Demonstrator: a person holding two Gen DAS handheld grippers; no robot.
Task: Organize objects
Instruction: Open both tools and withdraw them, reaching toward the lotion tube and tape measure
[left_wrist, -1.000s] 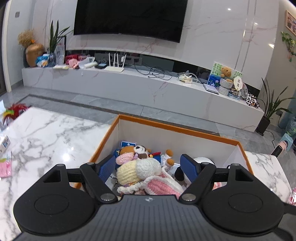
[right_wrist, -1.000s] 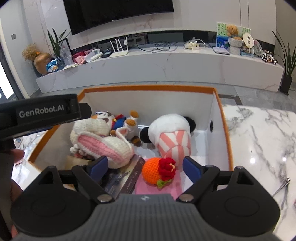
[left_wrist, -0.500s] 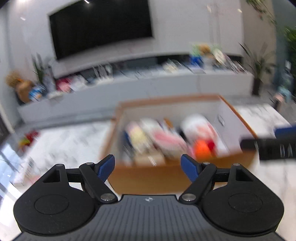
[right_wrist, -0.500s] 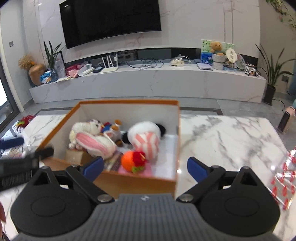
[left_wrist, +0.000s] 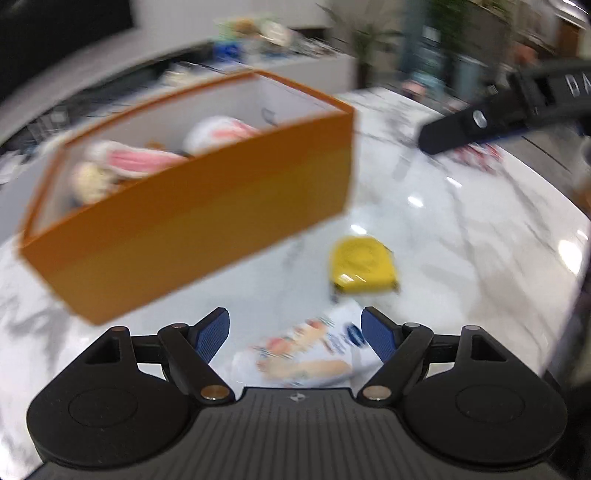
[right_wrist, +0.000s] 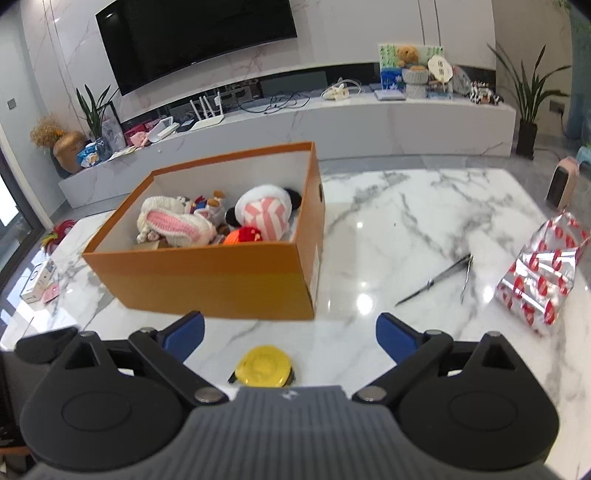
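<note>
Box (right_wrist: 207, 273) at 10 o'clock on the table (right_wrist: 406, 206), already loaded: bunny (right_wrist: 177, 225), striped plush (right_wrist: 267, 216), orange toy (right_wrist: 242, 236), a few smaller toys behind. Looks well filled, though some white floor shows on its right side.

Still out, judged as remaining work:
- Tape measure (right_wrist: 264, 365), yellow, at 6 o'clock, just in front of the box.
- Printed packet (left_wrist: 314, 350), nearest the left gripper, just below the tape measure; too blurred to read.
- Scissors (right_wrist: 436, 280) at 3 o'clock, well apart from the box.
- Foil bag (right_wrist: 539, 277), red-patterned, far right beyond the scissors.
- Small white carton (right_wrist: 37, 278) and a pink card at 9 o'clock, near the table edge.

Roughly halfway by count: about 5 loose items against a similar number boxed. No way to tell if all of them belong in the box.

Right gripper (right_wrist: 290, 332): jaws opening, nothing between the pads; tape measure sits below, between them, untouched.
Left gripper (left_wrist: 295, 332): jaws wide apart, empty, over the packet, no contact visible.

Likely next picks: tape measure on the right, packet on the left.
</note>
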